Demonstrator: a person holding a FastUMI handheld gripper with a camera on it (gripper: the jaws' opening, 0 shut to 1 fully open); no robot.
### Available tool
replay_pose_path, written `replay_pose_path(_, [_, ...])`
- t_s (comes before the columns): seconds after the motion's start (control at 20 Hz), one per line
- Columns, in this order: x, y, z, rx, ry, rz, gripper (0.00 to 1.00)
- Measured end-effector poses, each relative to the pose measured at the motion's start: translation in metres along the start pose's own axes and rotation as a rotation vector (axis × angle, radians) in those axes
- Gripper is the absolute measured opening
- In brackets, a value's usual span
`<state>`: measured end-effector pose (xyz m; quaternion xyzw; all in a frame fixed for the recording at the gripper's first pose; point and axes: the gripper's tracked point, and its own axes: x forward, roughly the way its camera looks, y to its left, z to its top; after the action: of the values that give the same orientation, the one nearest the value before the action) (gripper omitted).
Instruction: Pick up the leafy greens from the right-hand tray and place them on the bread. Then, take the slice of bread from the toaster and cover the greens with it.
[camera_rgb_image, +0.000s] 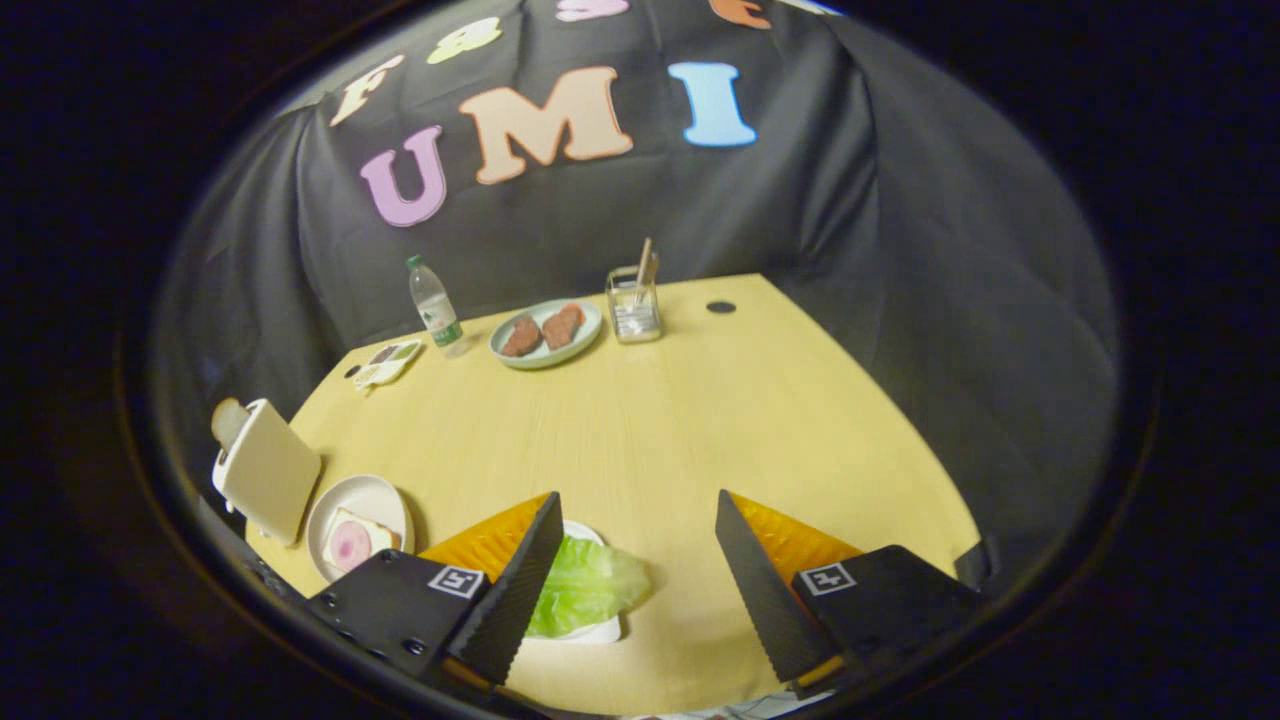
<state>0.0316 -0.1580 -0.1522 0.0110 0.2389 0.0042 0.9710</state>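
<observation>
My gripper (637, 505) is open above the near edge of the wooden table (700, 430), with nothing between its fingers. A pale green lettuce leaf (585, 585) lies on a small white tray (600, 630) just beside the left finger, which partly covers it. Left of that, a white plate (365, 500) carries a slice of bread topped with a pink round of ham (352, 543). Further left stands a white toaster (265, 468) with a bread slice (228, 420) sticking out of its top.
Across the table sit a pale plate with two brown patties (545, 331), a clear water bottle (436, 305), a glass holder with sticks (634, 303) and a small flat dish (388, 362). A dark round hole (720, 307) marks the far side of the table.
</observation>
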Motion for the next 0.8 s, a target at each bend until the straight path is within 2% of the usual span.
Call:
replay_pose_path(0.2, [0.024, -0.005, -0.045, -0.013, 0.122, 0.017, 0.97])
replay_pose_path(0.45, [0.04, 0.006, -0.077, -0.086, 0.213, 0.063, 0.96])
replay_pose_path(0.65, [0.042, 0.014, -0.085, -0.155, 0.239, 0.091, 0.71])
replay_pose_path(0.8, [0.047, 0.018, -0.087, -0.152, 0.242, 0.102, 0.52])
